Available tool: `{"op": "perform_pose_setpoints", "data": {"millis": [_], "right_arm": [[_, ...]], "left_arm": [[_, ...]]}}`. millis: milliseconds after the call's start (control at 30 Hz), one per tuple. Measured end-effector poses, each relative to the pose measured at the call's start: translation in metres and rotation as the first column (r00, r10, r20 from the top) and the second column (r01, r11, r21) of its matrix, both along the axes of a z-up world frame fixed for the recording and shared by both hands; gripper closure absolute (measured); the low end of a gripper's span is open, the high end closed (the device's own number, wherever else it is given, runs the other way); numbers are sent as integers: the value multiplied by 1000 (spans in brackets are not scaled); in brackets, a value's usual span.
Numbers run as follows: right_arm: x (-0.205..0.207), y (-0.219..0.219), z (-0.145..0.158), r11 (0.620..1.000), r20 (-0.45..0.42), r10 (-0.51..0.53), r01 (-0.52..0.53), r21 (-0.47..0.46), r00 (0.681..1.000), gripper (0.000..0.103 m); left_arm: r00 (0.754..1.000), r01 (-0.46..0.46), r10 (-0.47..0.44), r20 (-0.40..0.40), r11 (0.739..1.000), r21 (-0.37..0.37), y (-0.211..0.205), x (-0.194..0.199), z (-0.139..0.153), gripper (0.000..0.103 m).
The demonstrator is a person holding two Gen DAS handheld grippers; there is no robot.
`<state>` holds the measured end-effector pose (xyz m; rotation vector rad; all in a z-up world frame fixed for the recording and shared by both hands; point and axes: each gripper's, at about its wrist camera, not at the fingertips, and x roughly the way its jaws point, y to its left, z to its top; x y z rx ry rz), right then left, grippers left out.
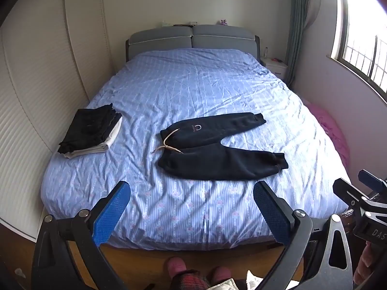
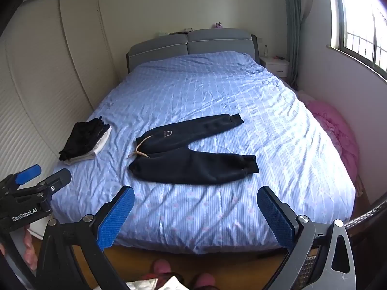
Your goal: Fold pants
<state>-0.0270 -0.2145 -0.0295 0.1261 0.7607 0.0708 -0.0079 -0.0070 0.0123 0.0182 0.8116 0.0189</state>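
Observation:
Dark navy pants (image 1: 217,149) lie flat on the blue bed cover (image 1: 193,84), waistband to the left with a beige drawstring (image 1: 167,145), legs spread to the right. They also show in the right wrist view (image 2: 191,154). My left gripper (image 1: 191,193) is open and empty, held above the foot of the bed, short of the pants. My right gripper (image 2: 196,195) is open and empty at the same distance. Each gripper shows at the edge of the other's view, the right gripper (image 1: 362,193) and the left gripper (image 2: 41,176).
A stack of folded dark and white clothes (image 1: 92,130) sits on the bed's left side. A pink blanket (image 2: 338,133) lies on the floor to the right. A wardrobe (image 1: 36,96) is on the left, a nightstand (image 1: 275,66) at the back right. The person's pink slippers (image 1: 176,265) stand at the bed's foot.

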Motion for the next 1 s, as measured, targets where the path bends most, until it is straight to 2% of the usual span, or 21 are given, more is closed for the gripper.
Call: {"op": "perform_pose_setpoints", "data": {"millis": [333,1000], "right_arm": [[4,-2,6,1000,-2,3,-3,15,1000,0],[6,-11,10,1000,6,6,-6,23,1000,1]], "left_arm": [[1000,7,-7,0,1000,-19,-1,-1,8,0],[999,-28,28,20,1000,9,-7,0,14,0]]}}
